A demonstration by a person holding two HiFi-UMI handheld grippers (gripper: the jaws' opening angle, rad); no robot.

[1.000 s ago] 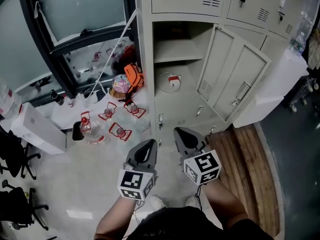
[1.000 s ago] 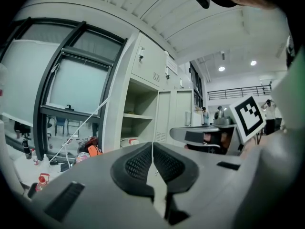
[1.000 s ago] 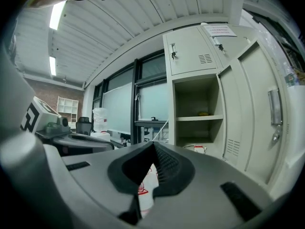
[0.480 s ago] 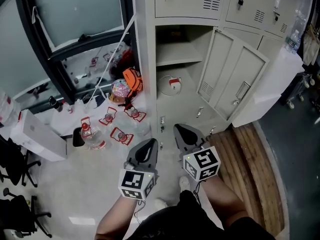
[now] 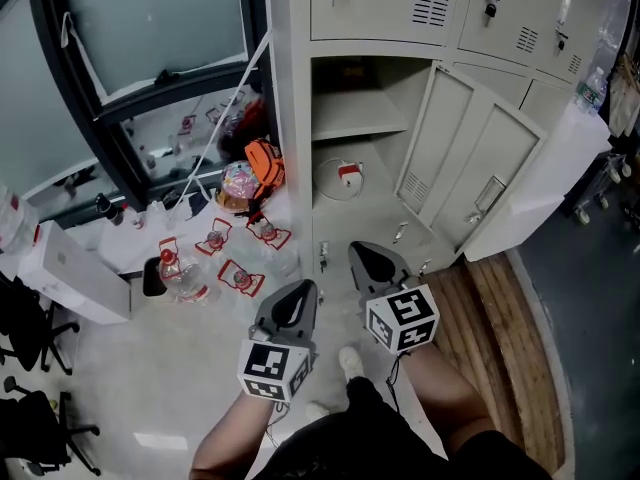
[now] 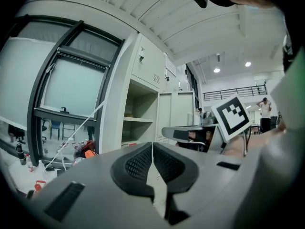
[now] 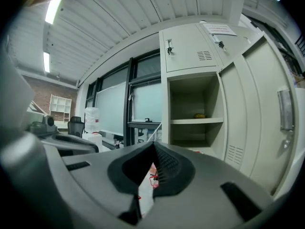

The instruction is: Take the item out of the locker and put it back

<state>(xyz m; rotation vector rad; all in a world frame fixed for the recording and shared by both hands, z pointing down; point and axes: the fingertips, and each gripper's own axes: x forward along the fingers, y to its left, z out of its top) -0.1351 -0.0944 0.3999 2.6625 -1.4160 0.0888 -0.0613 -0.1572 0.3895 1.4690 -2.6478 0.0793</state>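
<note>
While I am standing in front of the open locker (image 5: 292,148), I am holding my left gripper (image 5: 300,287) and my right gripper (image 5: 361,254) side by side, close together but not touching, both pointing toward it. Both pairs of jaws are pressing together at the tips, with nothing between them; the left gripper view and the right gripper view are each showing the two pads meeting in a thin line. The marker cube (image 5: 402,318) on my right gripper is sitting a little further forward than the one on my left.

The locker door (image 5: 470,168) is swinging wide to the right. The item, a white round thing with a red tag (image 5: 340,178), is lying on the locker's bottom, under the shelf (image 5: 358,118), well apart from both grippers. In the right gripper view a small yellowish thing (image 7: 199,115) is resting at the back of that shelf; I cannot tell what it is.

To the left of the locker, water bottles with red labels (image 5: 228,264) are standing and lying on the floor (image 5: 170,378), and an orange thing (image 5: 266,160) is leaning just beside the locker's left wall. A wooden platform (image 5: 500,318) is running along the floor on the right, under the open door.
</note>
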